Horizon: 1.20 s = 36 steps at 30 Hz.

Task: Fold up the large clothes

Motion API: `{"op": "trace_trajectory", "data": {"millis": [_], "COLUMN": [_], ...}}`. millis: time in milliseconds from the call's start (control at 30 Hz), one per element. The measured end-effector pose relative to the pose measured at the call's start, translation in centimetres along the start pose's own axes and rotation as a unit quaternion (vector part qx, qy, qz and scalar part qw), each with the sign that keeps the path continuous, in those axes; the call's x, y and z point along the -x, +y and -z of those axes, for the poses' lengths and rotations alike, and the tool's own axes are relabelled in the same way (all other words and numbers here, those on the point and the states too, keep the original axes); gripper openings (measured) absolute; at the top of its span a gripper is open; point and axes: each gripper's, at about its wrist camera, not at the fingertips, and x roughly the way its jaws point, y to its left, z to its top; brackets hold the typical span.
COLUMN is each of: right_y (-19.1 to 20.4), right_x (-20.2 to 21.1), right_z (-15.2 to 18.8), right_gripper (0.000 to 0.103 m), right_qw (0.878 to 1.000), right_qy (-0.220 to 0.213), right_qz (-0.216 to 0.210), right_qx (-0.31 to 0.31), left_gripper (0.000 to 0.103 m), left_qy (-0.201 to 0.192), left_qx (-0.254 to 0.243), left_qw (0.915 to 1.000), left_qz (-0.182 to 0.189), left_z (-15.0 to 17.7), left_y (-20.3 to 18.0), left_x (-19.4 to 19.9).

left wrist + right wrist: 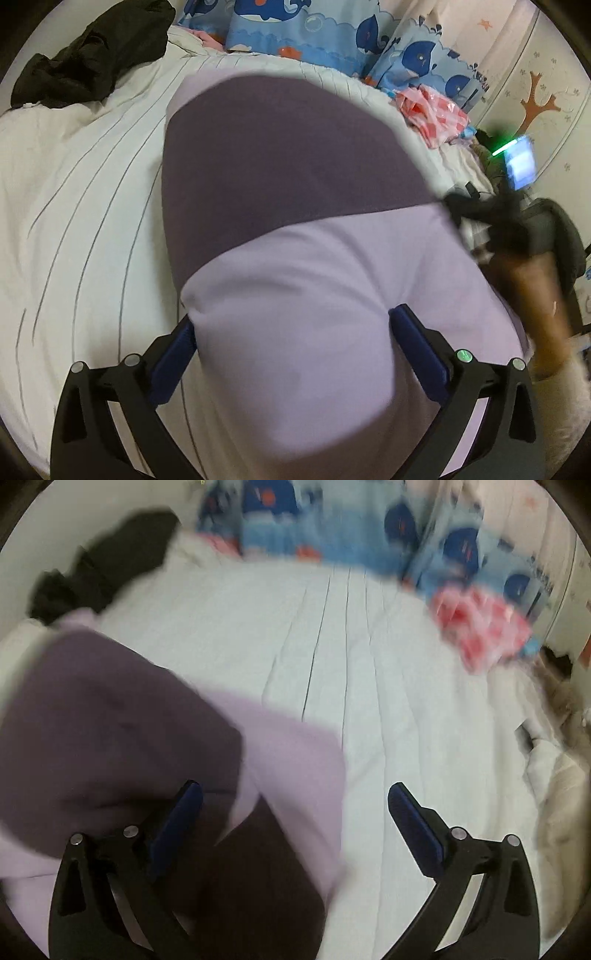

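A two-tone garment (295,229), pale lilac with a broad dark purple band, is lying on a white striped bedcover (81,192). The left gripper (293,334) is hovering over the near lilac part with its jaws standing wide; its 2 blue pads (177,354) are flanking a soft bulge of cloth without pinching it, so it is holding nothing. The right gripper (295,805) is also standing wide open and empty; in its blurred view the garment (122,746) is lying under and to the left of its left finger, while its right finger is hanging over bare bedcover (406,701).

The garment appears to be partly folded, and the grippers appear to be between grips, about to take new hold for the next fold. To do this well, each gripper should be coming down on 1 clean edge or corner, closing on every layer there, not on the loose bulge in the middle. The 2 grips should be sitting level with each other so the fold line is running straight. The bedcover beneath is soft and could be caught with the garment, so the pads should be closing just above it.

A crumpled black garment (92,55) is lying at the far left, and a pink and white cloth (432,110) at the far right, both well apart from the work. Blue whale-print fabric (314,33) is hanging behind the bed.
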Motion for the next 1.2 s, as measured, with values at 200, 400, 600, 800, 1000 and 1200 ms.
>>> {"op": "trace_trajectory", "data": {"millis": [200, 400, 600, 800, 1000, 1200], "right_y": [-2.0, -2.8, 0.4, 1.0, 0.9, 2.8], "right_x": [-2.6, 9.3, 10.6, 7.1, 12.3, 15.1], "right_z": [0.3, 3.5, 11.0, 14.8, 11.5, 2.9], "right_gripper": [0.096, 0.096, 0.096, 0.096, 0.096, 0.096], "right_qw": [0.997, 0.997, 0.993, 0.989, 0.991, 0.993], "right_qy": [0.055, -0.022, 0.030, 0.079, 0.043, -0.069], "right_qz": [-0.033, -0.067, -0.033, -0.009, -0.023, -0.070], "right_qx": [-0.048, 0.013, 0.114, 0.122, 0.122, 0.061], "left_gripper": [0.098, 0.098, 0.097, 0.098, 0.098, 0.098], "left_qy": [0.011, -0.007, -0.047, -0.022, -0.040, -0.058], "left_qx": [-0.012, -0.011, -0.080, -0.070, -0.051, -0.053], "left_qw": [0.9998, 0.9989, 0.9924, 0.9925, 0.9922, 0.9904], "left_qz": [-0.014, -0.045, -0.081, -0.098, -0.107, -0.114], "left_z": [-1.0, 0.8, 2.1, 4.5, 5.3, 5.9], "left_y": [-0.8, -0.1, -5.0, -5.5, -5.1, -5.3], "left_x": [-1.1, 2.0, 5.8, 2.6, 3.0, 2.9]}}
